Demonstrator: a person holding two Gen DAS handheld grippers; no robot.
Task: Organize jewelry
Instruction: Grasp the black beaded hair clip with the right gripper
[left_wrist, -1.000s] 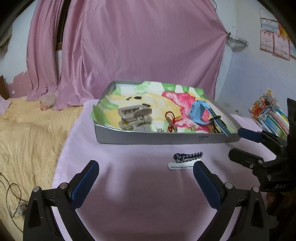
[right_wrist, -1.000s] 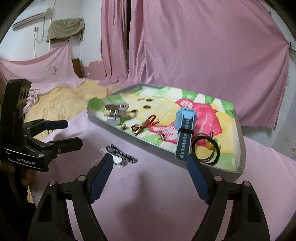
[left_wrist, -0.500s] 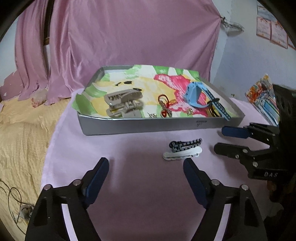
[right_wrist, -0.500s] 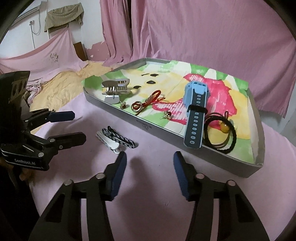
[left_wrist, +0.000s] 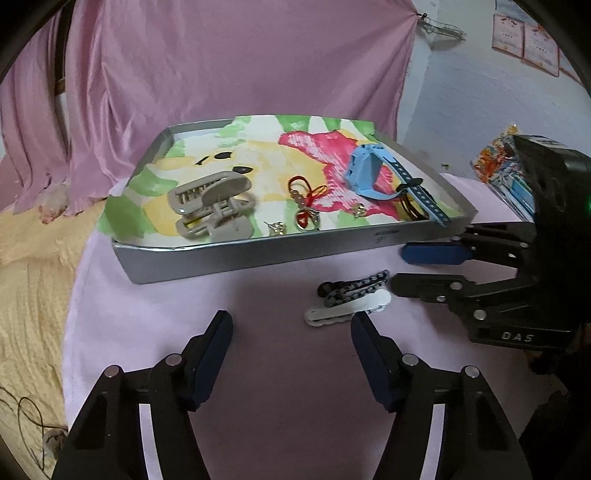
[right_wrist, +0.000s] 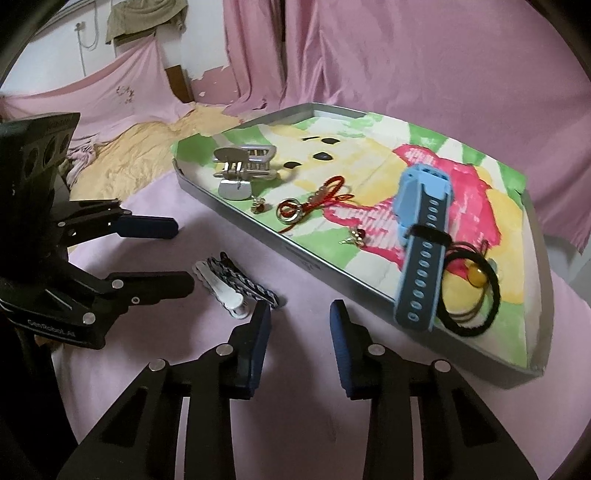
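Pink cloth is covering the surface (left_wrist: 155, 332), with pink curtains (left_wrist: 221, 55) hanging behind and a yellow bedspread (left_wrist: 29, 266) lying off to one side.

Nearest: both tools are narrowing their gaps compared with a second ago, though neither is pinching anything yet. The left tool (left_wrist: 291, 328) is sitting partly spread just short of the two hair clips; the right tool (right_wrist: 299, 314) is standing narrower, its left pad almost touching the same pair. Judged from this, a pickup of the loose clips is being prepared.

Next: the white hair clip (left_wrist: 347, 312) and the black patterned hair clip (left_wrist: 354, 286) are lying side by side, touching, on the cloth outside the tray.

Beyond: the grey tray (left_wrist: 258, 254) is holding a beige claw clip (left_wrist: 212, 208), a red cord charm (left_wrist: 308, 199), small earrings (left_wrist: 277, 228), a blue watch (left_wrist: 373, 171) and black hair ties (right_wrist: 469, 291).

Obstacles: the tools are crowding each other from opposite sides of the clips, and the tray wall is standing between the clips and their likely place. The watch strap is overhanging the tray rim.
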